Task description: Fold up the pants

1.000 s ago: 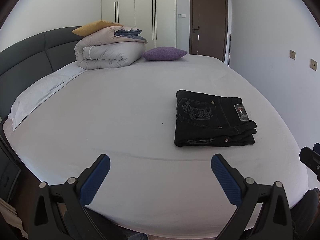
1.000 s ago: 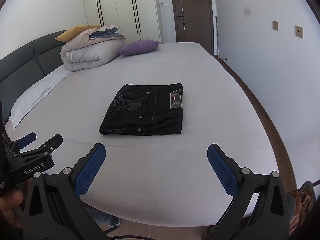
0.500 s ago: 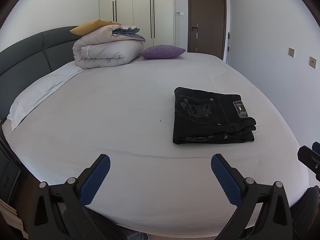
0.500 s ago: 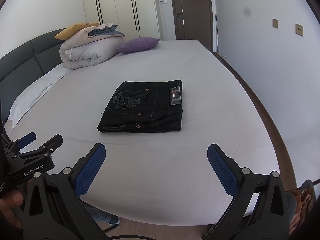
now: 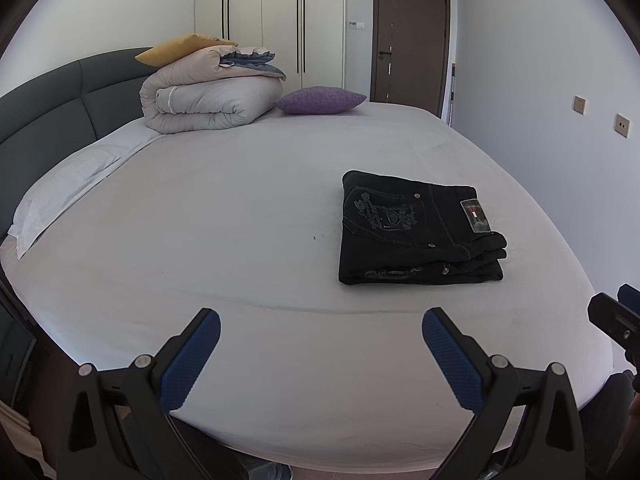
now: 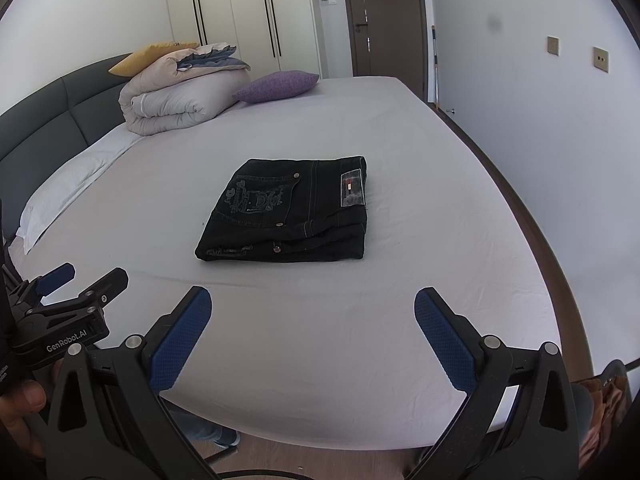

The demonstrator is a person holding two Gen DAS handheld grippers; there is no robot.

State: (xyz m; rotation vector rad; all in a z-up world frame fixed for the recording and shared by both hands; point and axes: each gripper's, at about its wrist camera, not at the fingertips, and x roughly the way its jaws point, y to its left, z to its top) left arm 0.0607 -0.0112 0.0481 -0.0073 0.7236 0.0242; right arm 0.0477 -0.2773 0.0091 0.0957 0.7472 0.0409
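- Bed (image 5: pixel 248 216) w/ pale sheet fills both views; everything else placed rel. to the black jeans.
- Dark padded headboard (image 5: pixel 48 120) well left of the jeans, white pillow (image 5: pixel 68 192) lying along it.
- Rolled grey duvet (image 5: pixel 208 100) far beyond the jeans & to their left, by the headboard; mustard cushion (image 5: pixel 180 46) on top of it, purple cushion (image 5: pixel 320 100) just beside its right end.
- White wardrobe (image 5: pixel 280 20) and brown door (image 5: pixel 410 36) on the wall far behind the jeans.
- Black jeans (image 5: pixel 416 232) folded into a compact rectangle, flat on the sheet, embroidered back pocket up, brand patch near the right edge. Nothing touching them.
- Left gripper (image 5: pixel 320 344) over the near edge of the bed, nearer than the jeans and to their left; fingers spread wide, blue pads (image 5: pixel 188 360) w/ nothing between.
- Right gripper (image 6: pixel 312 324) also nearer than the jeans, about in line w/ them (image 6: pixel 288 212); spread wide too, holding nothing.
- In the right wrist view the left gripper (image 6: pixel 68 284) shows down-left of the jeans, "GenRobot.AI" on its body; a person's hand (image 6: pixel 20 404) grips below it.
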